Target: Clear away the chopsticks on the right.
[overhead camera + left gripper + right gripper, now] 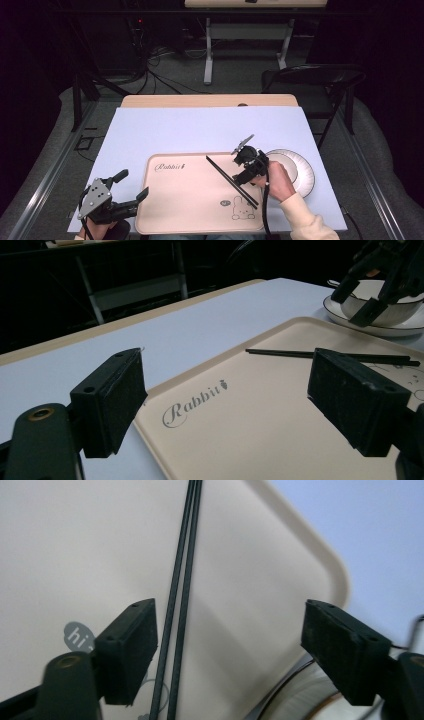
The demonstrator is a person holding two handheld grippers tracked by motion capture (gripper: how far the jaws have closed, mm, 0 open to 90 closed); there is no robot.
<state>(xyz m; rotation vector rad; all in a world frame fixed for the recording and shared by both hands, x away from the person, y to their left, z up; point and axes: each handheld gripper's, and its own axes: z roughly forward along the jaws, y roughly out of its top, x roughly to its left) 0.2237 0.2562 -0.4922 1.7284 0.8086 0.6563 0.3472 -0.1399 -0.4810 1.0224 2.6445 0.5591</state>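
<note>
Covering most of the wooden table, a pale lilac sheet carries everything else. On its near half lies the beige tray, rounded at the corners, printed "Rabbit" near its far left corner and with a small rabbit drawing near its near right corner. Just off the tray's right edge, on the sheet, stands a white plate with a white bowl on it; in the left gripper view the bowl sits behind the other hand's jaws.

Left gripper: at the tray's near left corner, jaws wide apart, nothing between them; one pad is over the sheet, the other over the tray surface.

Right gripper: held by the right hand over the tray's right part, beside the plate, pointing down. Jaws apart, not pressing on anything. In the right gripper view the pads stand either side of the tray surface.

Black chopsticks: pair lying side by side, flat on the tray, running diagonally from the far middle toward the rabbit drawing. In the right gripper view they pass just inside one pad, not gripped.
</note>
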